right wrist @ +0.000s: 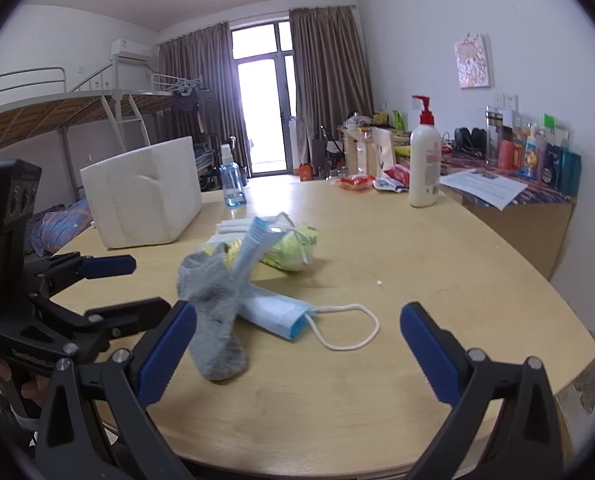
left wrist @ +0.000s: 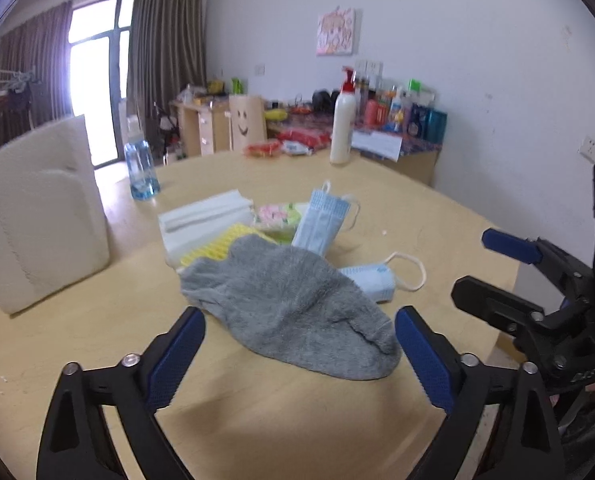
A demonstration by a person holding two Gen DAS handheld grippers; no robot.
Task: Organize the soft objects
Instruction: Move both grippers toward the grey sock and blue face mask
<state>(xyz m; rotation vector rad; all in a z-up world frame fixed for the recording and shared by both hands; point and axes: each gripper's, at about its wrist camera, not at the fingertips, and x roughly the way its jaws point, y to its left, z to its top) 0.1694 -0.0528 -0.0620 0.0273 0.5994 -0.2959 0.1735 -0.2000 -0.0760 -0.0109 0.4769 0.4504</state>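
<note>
Here, round table [left wrist: 77,344] bears the pile. Grey sock [left wrist: 293,312] lies at twelve o'clock of the left gripper [left wrist: 299,354], long axis ten-to-four, toe nearest. Jaws wide, empty, flanking it. Right gripper [right wrist: 297,354], also wide and empty, sits farther off.

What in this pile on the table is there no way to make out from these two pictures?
- Yellow mesh item: left wrist view, mostly covered by the grey sock; its kind is unclear.
- Flowered packet: both views, behind the face mask; print too small to read.
- White box: right wrist view, nearly hidden by the pile.
- Printed sheet: text too small.
</note>
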